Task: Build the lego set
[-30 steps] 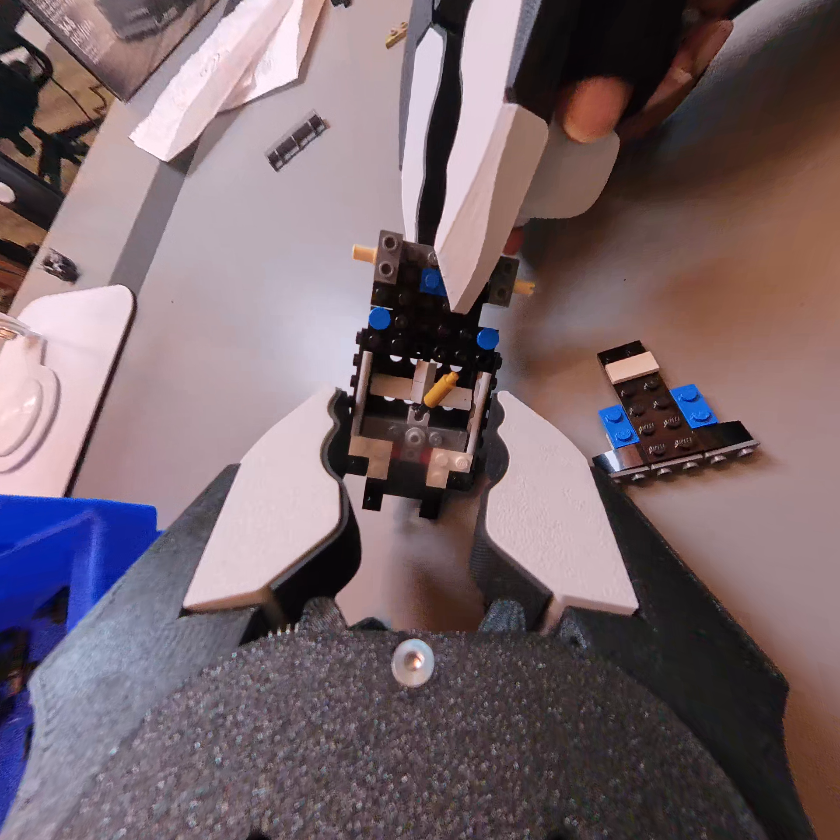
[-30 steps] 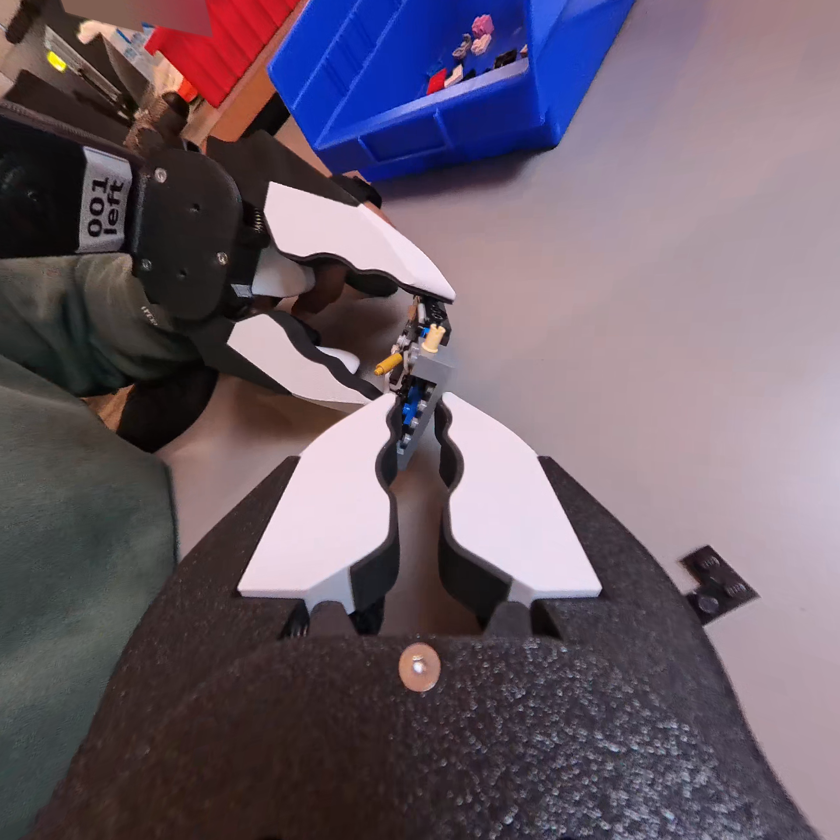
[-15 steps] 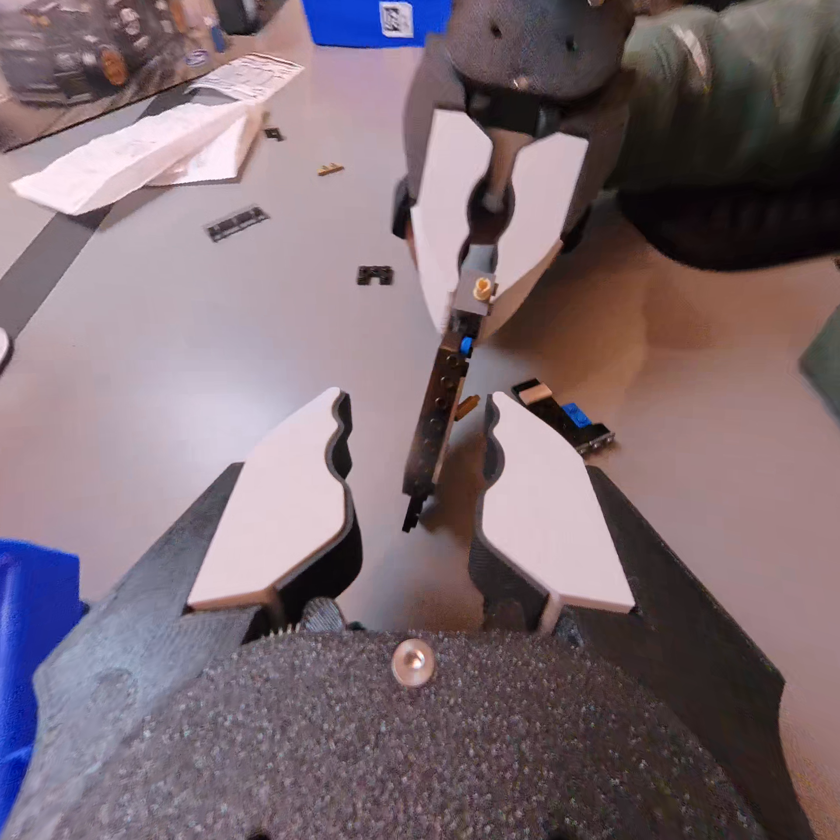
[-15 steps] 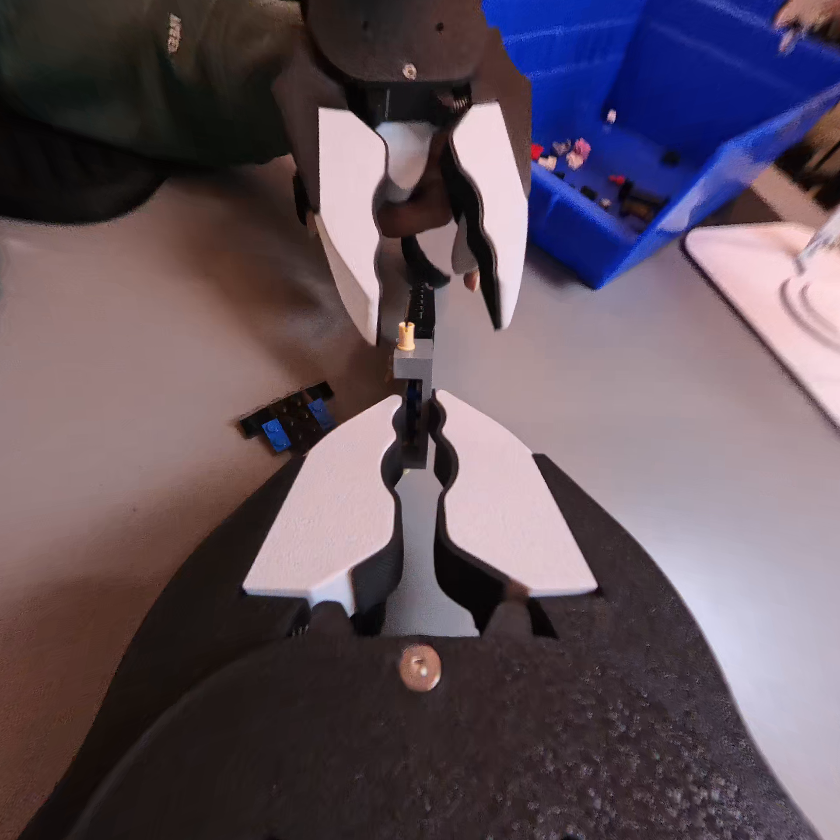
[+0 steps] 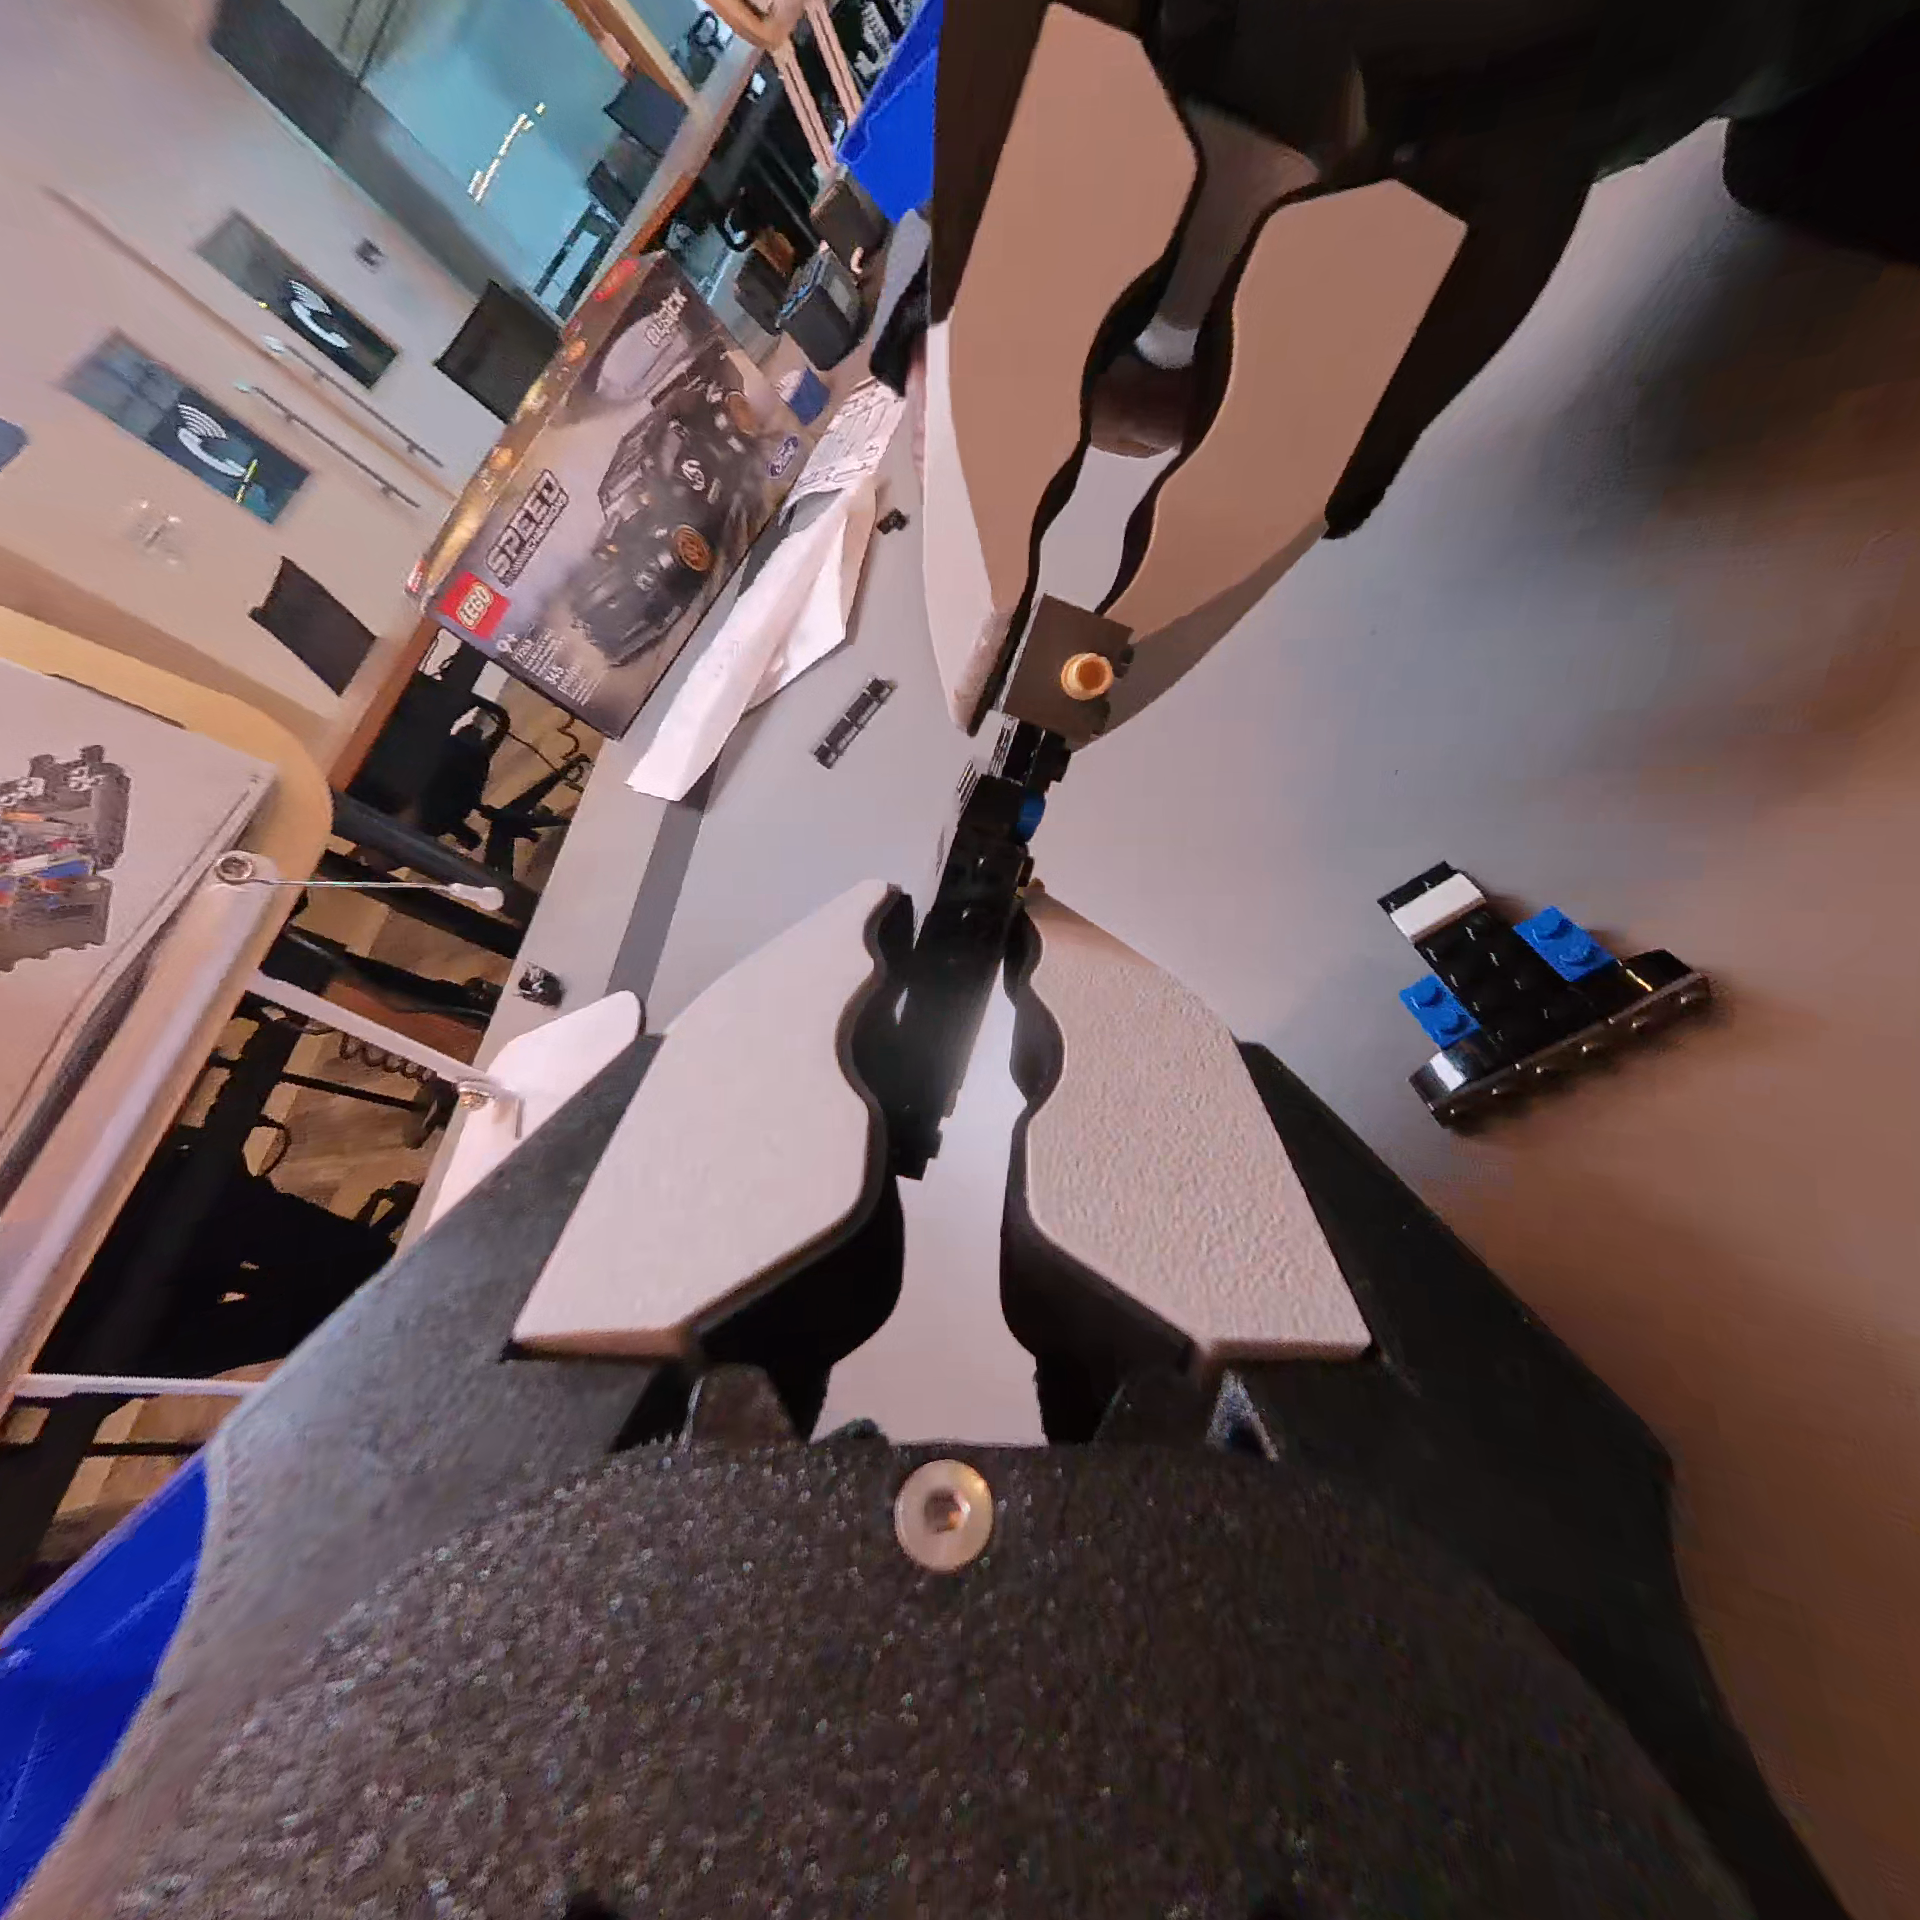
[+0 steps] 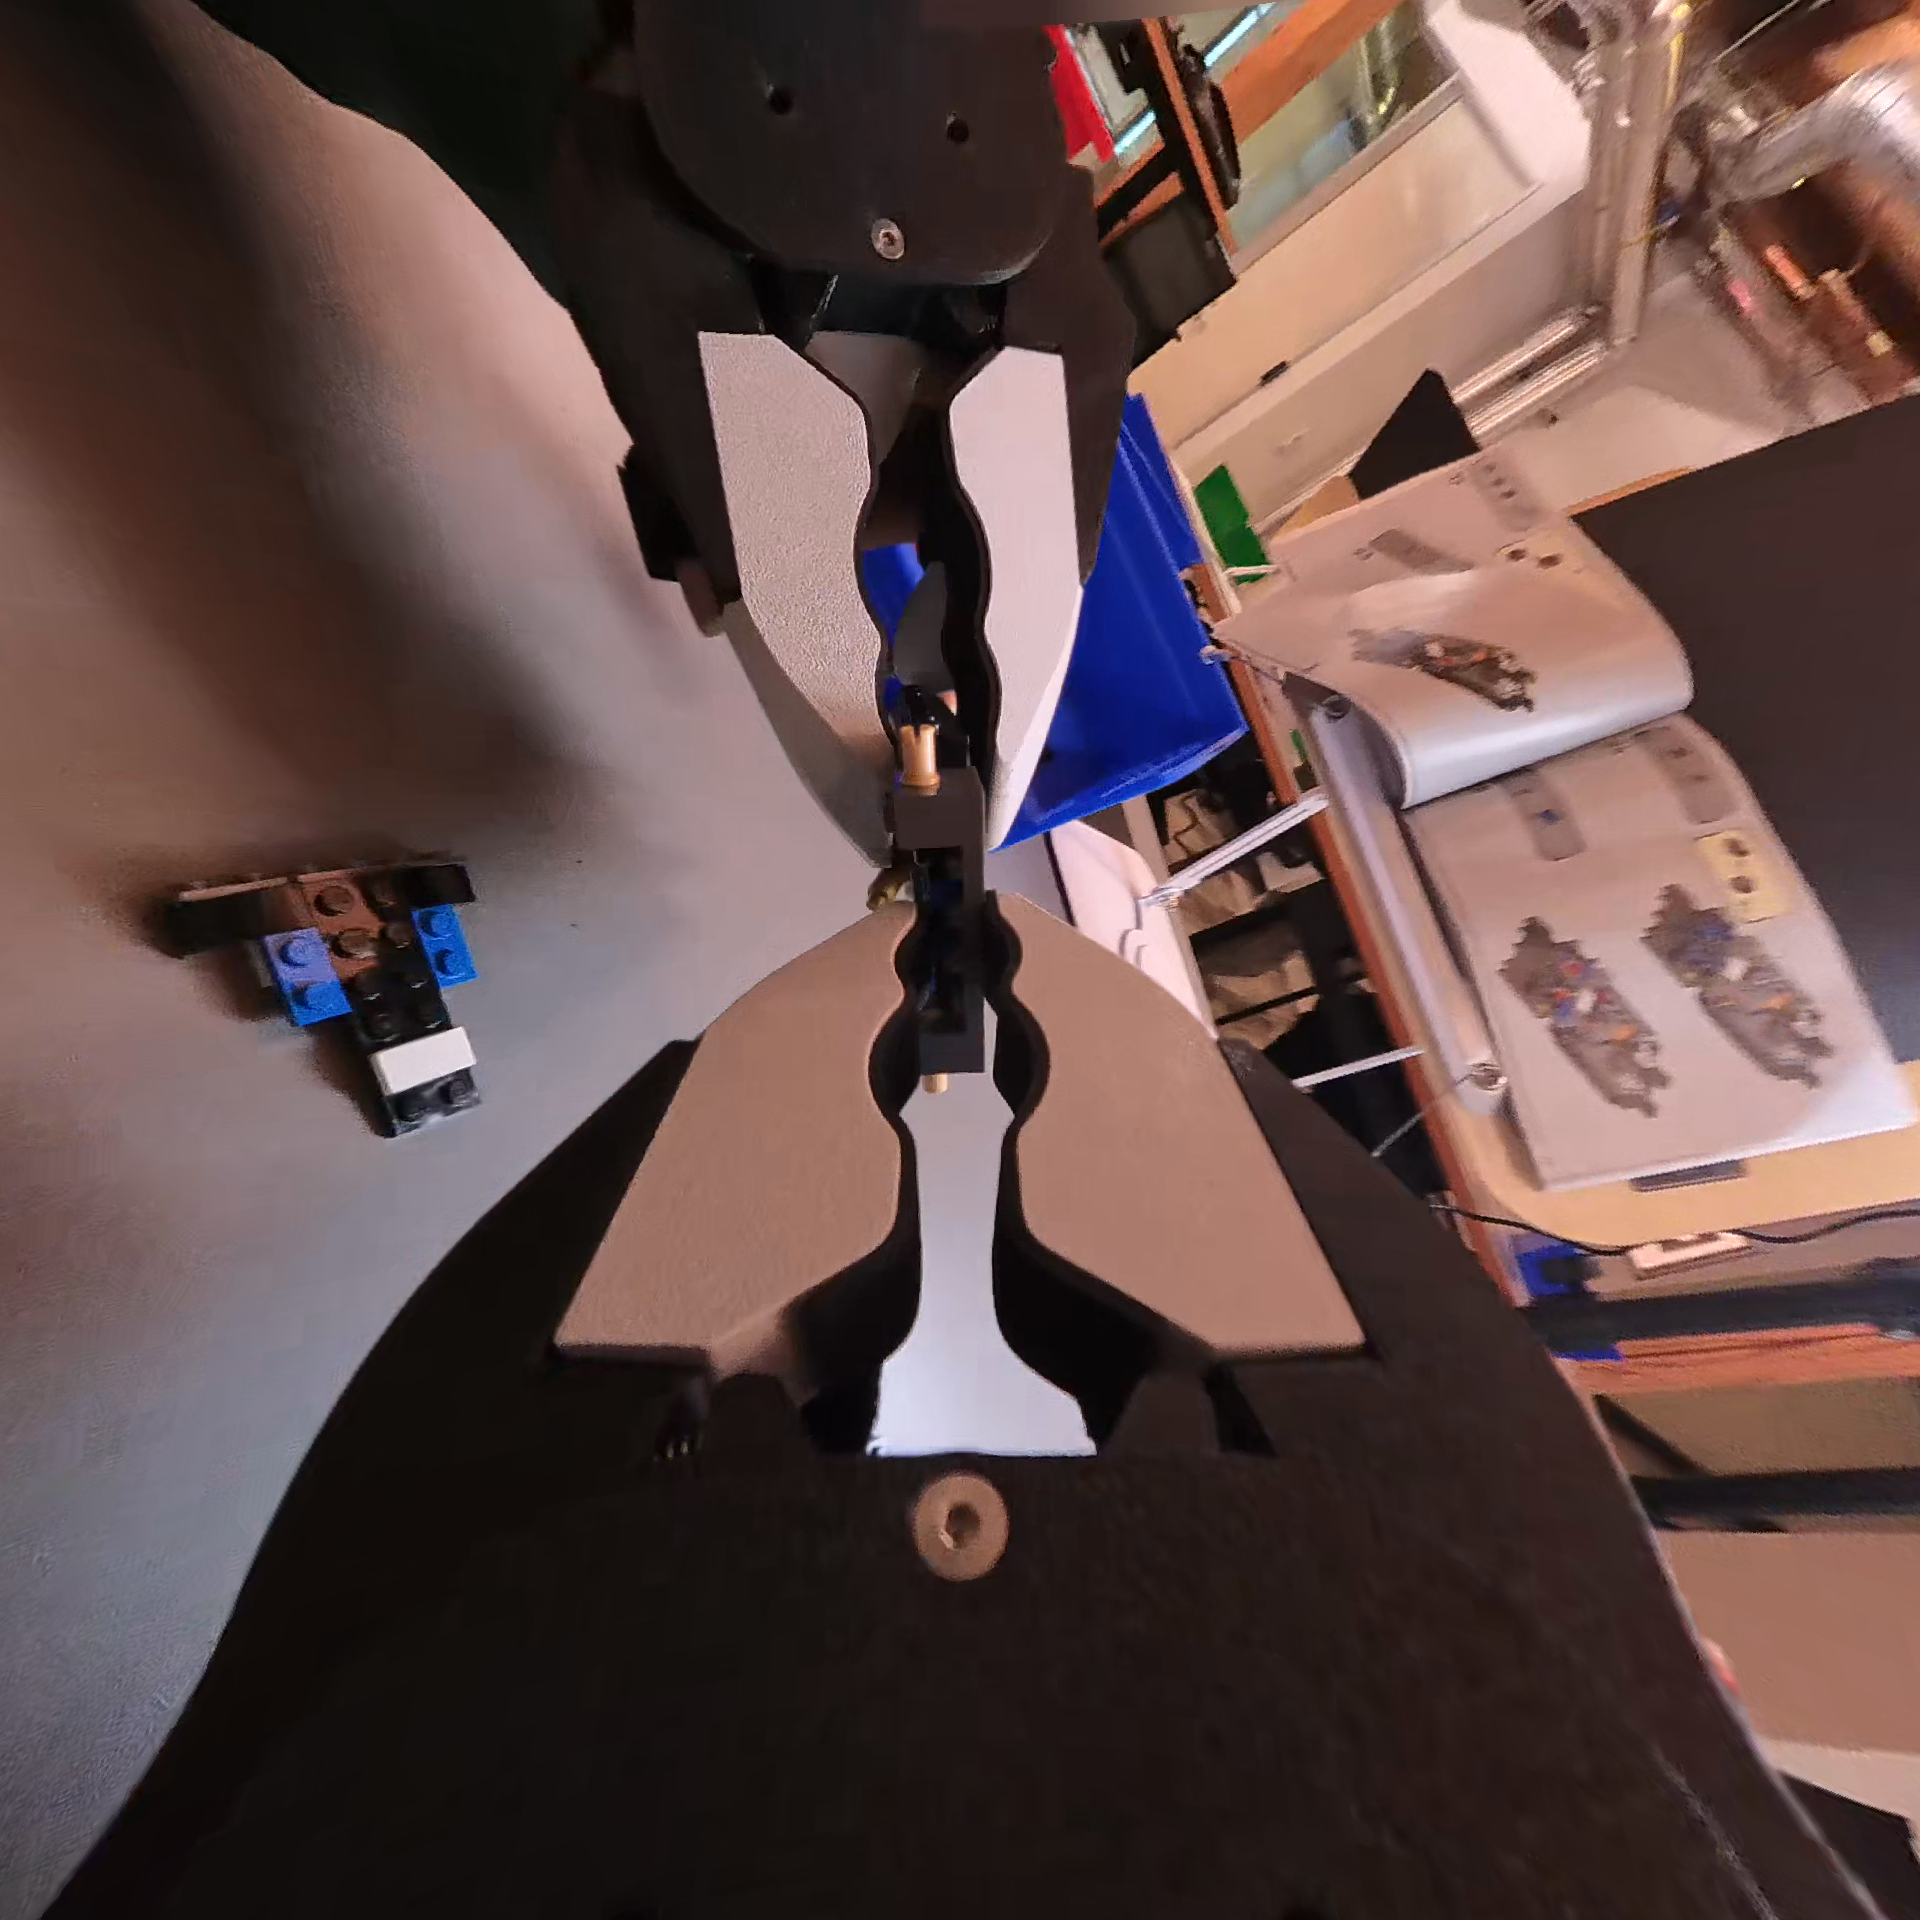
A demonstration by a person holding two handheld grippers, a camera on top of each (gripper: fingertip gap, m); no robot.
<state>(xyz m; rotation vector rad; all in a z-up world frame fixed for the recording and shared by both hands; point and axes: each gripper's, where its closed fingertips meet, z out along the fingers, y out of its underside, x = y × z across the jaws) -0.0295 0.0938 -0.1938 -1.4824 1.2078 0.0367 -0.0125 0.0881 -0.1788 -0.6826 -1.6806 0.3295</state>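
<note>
Left gripper [image 5: 951,920]: jaws drawn in on the near end of a thin black brick assembly [image 5: 961,966], held edge-on between the white fingers [image 5: 748,1132]. Right gripper [image 6: 951,925]: jaws likewise nipped onto the opposite end of the same assembly, at its grey block with a tan pin [image 5: 1086,675]. The assembly spans the two grippers tip to tip, above the grey table [image 5: 1558,623]. A second black-and-blue brick piece [image 5: 1538,997] lies flat on the table, well apart. Farther out: a blue bin [image 6: 1132,644], an open instruction booklet [image 6: 1621,935], a dark set box [image 5: 613,520] and white paper [image 5: 769,644].
</note>
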